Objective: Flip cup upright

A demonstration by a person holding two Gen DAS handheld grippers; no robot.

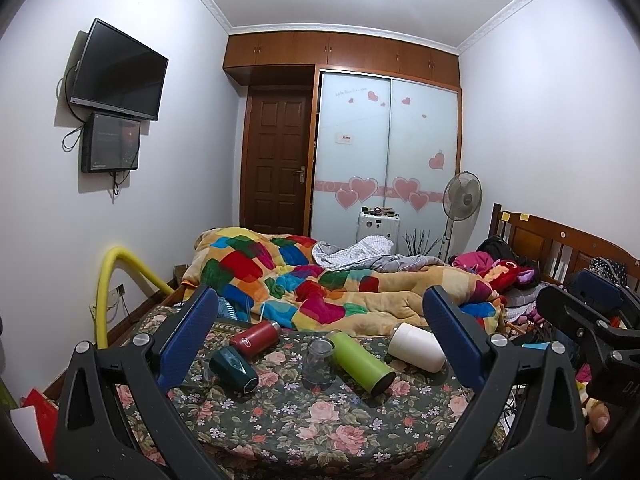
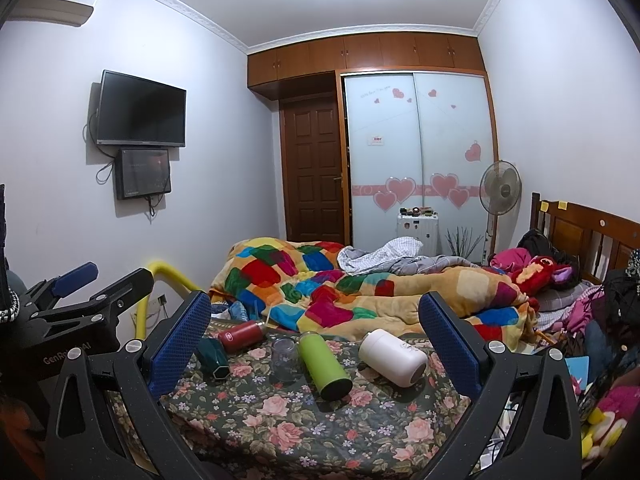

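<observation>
Several cups lie on their sides on the floral bed cover (image 1: 304, 428) (image 2: 280, 428): a red bottle (image 1: 256, 338) (image 2: 241, 335), a dark green cup (image 1: 233, 370) (image 2: 213, 359), a lime green bottle (image 1: 361, 362) (image 2: 324, 365) and a white cup (image 1: 417, 347) (image 2: 393, 357). A clear glass cup (image 1: 317, 361) (image 2: 285, 359) stands among them. My left gripper (image 1: 318, 336) is open and empty, held above the near edge. My right gripper (image 2: 316, 340) is open and empty too. Each gripper shows at the edge of the other's view.
A colourful patchwork quilt (image 1: 320, 284) (image 2: 360, 288) is piled behind the cups. Clothes and plush toys (image 2: 540, 276) lie by the wooden headboard (image 1: 560, 240) on the right. A yellow padded rail (image 1: 116, 280) stands at the bed's left side. A fan (image 2: 500, 192) and wardrobe stand beyond.
</observation>
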